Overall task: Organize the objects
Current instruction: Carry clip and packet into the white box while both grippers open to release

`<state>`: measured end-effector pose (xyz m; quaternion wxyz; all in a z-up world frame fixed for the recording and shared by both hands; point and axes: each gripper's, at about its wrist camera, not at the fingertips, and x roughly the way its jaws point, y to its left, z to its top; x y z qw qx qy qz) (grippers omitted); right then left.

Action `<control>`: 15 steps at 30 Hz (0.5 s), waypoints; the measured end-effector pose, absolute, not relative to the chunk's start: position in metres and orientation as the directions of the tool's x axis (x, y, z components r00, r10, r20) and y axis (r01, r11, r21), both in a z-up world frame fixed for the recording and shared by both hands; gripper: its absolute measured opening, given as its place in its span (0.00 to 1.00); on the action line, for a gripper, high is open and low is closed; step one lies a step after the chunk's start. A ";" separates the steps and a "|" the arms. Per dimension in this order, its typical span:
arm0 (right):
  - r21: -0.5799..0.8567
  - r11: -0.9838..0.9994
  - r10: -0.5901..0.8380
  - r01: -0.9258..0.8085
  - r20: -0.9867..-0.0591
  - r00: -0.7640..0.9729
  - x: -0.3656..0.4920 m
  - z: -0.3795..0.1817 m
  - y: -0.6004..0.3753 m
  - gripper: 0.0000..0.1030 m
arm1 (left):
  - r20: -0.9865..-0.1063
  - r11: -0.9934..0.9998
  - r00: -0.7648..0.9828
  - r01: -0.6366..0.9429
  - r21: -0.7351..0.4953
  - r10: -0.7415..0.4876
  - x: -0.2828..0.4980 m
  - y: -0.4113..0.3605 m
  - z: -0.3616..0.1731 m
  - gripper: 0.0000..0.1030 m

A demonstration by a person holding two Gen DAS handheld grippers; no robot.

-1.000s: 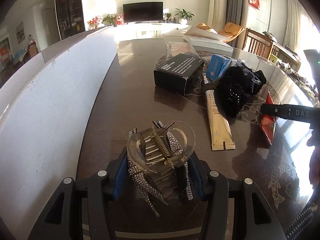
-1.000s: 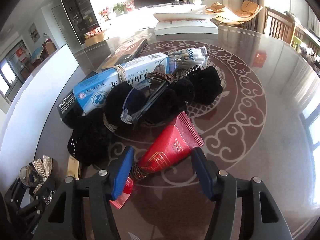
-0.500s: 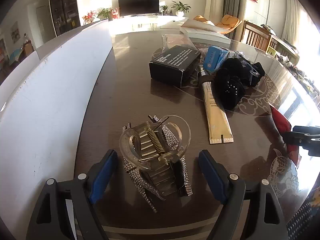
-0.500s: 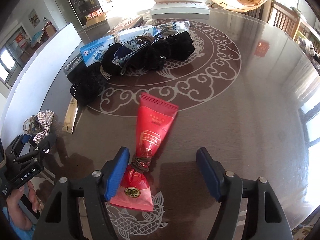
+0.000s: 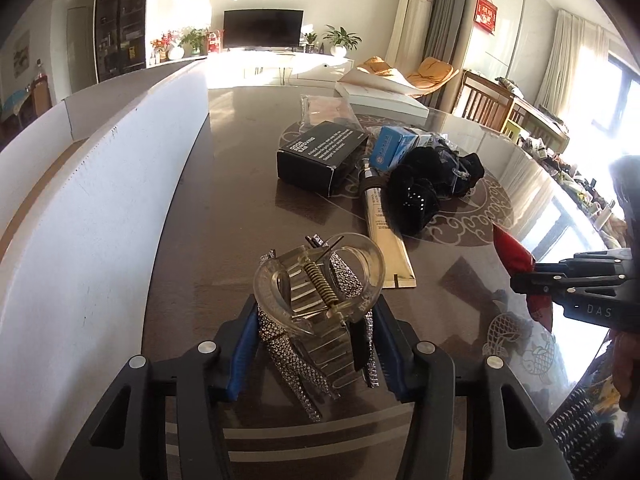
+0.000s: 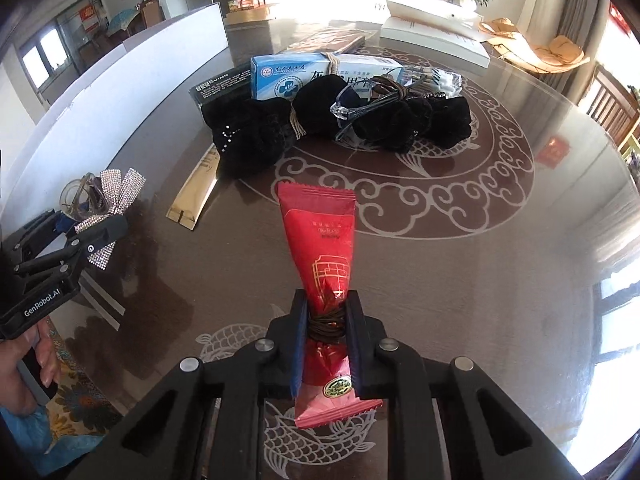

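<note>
1. Left wrist view: left gripper (image 5: 316,344) jaws clamped on a clear hair clip (image 5: 318,280), near table (image 5: 240,208) edge.
2. Right gripper (image 6: 326,344) jaws clamped on a red snack packet (image 6: 322,240).
3. Judged unfinished: black cloth bundle (image 6: 336,128) and boxes lie heaped farther off.
4. Both grippers sit low, pointing forward.

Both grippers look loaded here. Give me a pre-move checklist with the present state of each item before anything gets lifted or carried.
1. Left gripper shut on the hair claw clip: ok, pads press both sides.
2. Right gripper shut on the red packet: ok, pinched at the banded waist.
3. Packet lifted off the table: cannot tell.
4. Clip's rhinestone bow free of the fingers: cannot tell, strands hang between them.
5. Grippers apart from each other: ok.
6. Black velvet pile clear of both grippers: ok.
</note>
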<state>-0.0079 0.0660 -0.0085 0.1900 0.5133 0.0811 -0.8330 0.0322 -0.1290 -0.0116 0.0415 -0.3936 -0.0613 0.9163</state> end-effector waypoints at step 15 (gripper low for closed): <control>0.313 -0.609 -0.691 0.729 -0.660 -0.294 0.006 0.145 -0.146 0.18 | -0.598 -0.962 -0.794 0.237 -0.137 -0.110 0.081 -0.283 0.116 0.51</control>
